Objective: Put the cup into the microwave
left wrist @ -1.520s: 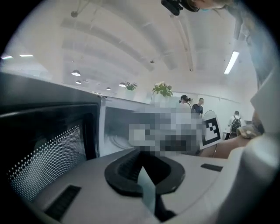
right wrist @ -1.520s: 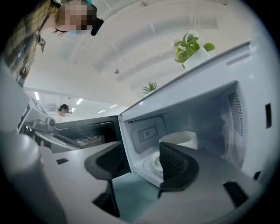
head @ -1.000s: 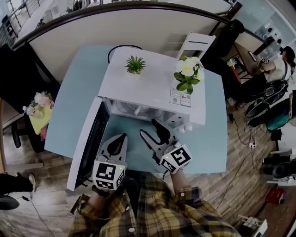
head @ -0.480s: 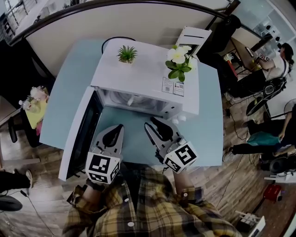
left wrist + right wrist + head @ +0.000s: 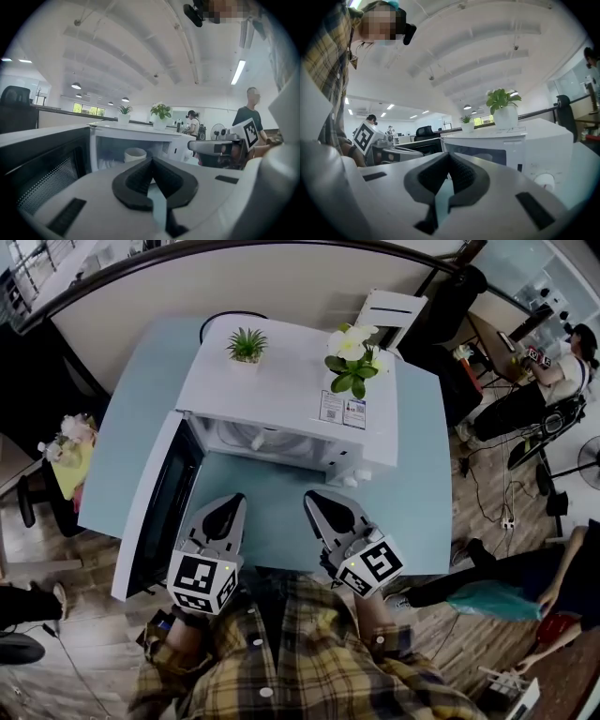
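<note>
The white cup stands inside the open white microwave; from the head view only a pale bit of the cup shows in the cavity. The microwave's door hangs swung out to the left. My left gripper is held in front of the cavity, apart from it, with its jaws shut and empty. To its right, my right gripper also hangs short of the microwave front, with its jaws shut on nothing.
A small green plant and a pot of white flowers stand on the microwave's top. The microwave sits on a light blue table. People sit and stand at desks to the right.
The right gripper's jaws have gone from wide open to shut with nothing in them. Both grippers have drawn back from the microwave's mouth toward the person.
</note>
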